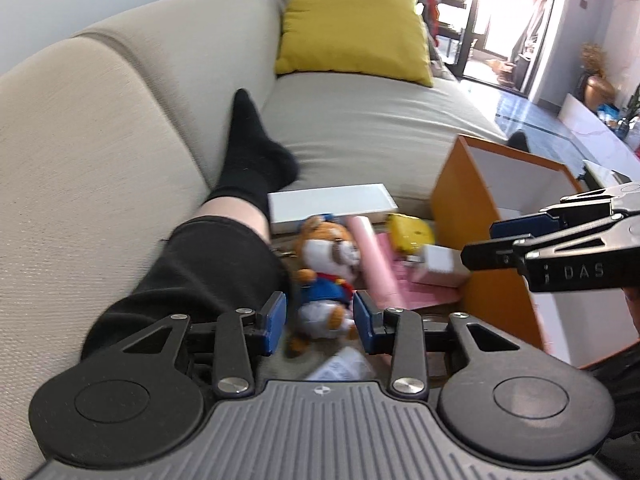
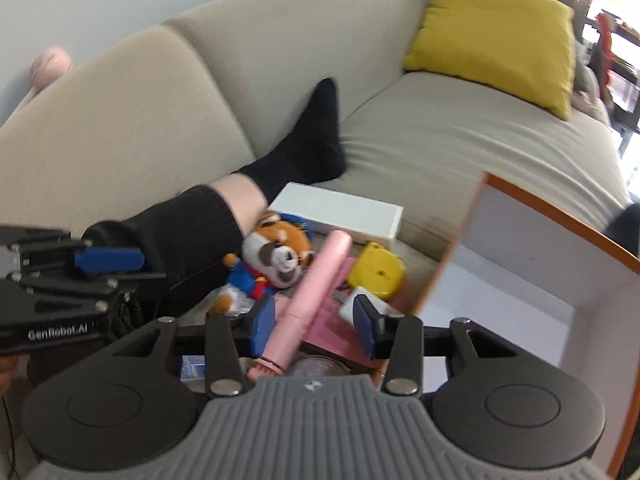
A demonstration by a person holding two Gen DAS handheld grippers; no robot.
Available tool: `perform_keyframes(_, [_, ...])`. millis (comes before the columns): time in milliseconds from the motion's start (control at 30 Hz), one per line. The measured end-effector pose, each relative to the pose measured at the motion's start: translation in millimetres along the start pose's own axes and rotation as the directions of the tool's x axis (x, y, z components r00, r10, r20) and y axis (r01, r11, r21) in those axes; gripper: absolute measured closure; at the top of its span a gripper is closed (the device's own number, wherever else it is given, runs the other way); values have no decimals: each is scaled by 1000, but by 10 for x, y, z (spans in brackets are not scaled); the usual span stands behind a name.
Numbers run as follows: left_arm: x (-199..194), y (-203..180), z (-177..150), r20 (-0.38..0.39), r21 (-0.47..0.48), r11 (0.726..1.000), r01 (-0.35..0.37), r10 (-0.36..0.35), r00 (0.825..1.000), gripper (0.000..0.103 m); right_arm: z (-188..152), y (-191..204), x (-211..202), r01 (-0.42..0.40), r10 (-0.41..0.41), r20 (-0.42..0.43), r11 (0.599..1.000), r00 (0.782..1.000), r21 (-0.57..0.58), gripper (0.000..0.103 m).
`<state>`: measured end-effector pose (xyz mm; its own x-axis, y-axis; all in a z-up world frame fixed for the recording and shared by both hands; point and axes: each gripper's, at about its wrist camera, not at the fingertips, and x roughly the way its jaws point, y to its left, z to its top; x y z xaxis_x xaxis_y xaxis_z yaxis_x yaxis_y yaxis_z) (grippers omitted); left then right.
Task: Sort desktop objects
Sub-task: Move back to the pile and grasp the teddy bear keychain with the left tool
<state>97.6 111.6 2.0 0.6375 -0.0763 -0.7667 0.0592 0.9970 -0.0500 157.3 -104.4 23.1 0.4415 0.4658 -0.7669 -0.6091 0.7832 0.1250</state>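
A plush fox toy [image 1: 326, 268] in blue clothes lies on the low table, right ahead of my open left gripper [image 1: 319, 322], whose pads flank its lower body without touching. The toy also shows in the right wrist view [image 2: 276, 254]. A pink tube [image 2: 316, 300] lies between the pads of my open right gripper [image 2: 314, 326]. Beside it are a yellow tape measure [image 2: 376, 272], a small white block [image 1: 438, 260] and a pink booklet [image 1: 420, 288]. An orange box with white inside [image 2: 532, 280] stands open at the right. The right gripper shows in the left wrist view [image 1: 486, 242].
A long white box [image 1: 332, 204] lies behind the toys. A person's leg in a black sock [image 1: 248, 164] rests on the beige sofa [image 1: 360, 120] at the left. A yellow cushion [image 1: 352, 28] sits on the sofa. Paper [image 1: 340, 366] lies near my left gripper.
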Motion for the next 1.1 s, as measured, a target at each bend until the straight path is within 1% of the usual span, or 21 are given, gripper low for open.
perform_keyframes(100, [24,132,9,-11,-9,1000,9,-9,1000,61,83,65,142,-26,25,-37,999,999,-21,60])
perform_keyframes(233, [89,273,12,-35,-25,999,34,-34,999,63,176,39,370,-69,71,-105,997,992,23,67])
perform_keyframes(367, [185,329,33,-56,-32,997,69,-71,996,63,204,44,569,-73,77,-146,997,986,32,67])
perform_keyframes(467, [301,300,77,-74,-24,995,101,-103,992,63,215,35,695,-77,82,-176,996,981,36,67])
perform_keyframes(533, [421,270,113,-93,-19,993,119,-120,988,63,235,20,745,-68,72,-184,997,980,29,67])
perform_keyframes(667, [672,183,202,-136,20,995,93,-90,987,62,293,-49,784,-32,31,-180,999,983,-2,68])
perform_keyframes(700, [732,165,220,-146,31,995,94,-89,985,62,310,-87,788,-28,28,-181,1000,983,-1,68])
perform_keyframes(733, [787,150,236,-155,37,994,99,-92,984,57,327,-119,795,-25,25,-183,1000,983,3,68])
perform_keyframes(767, [843,143,253,-166,40,994,102,-94,982,55,346,-155,801,-20,21,-185,1000,982,6,68])
perform_keyframes(867, [1016,133,289,-200,48,994,102,-90,976,55,400,-228,833,-10,10,-192,1000,981,-2,69])
perform_keyframes(933, [1120,135,297,-221,43,993,106,-94,971,55,423,-246,853,-22,19,-201,1000,979,-12,69])
perform_keyframes(1033, [1230,147,308,-237,23,990,138,-128,963,55,438,-227,893,-27,17,-215,999,976,-44,69])
perform_keyframes(1100, [1294,152,316,-239,9,987,159,-152,959,59,437,-223,924,-31,16,-223,998,975,-61,69])
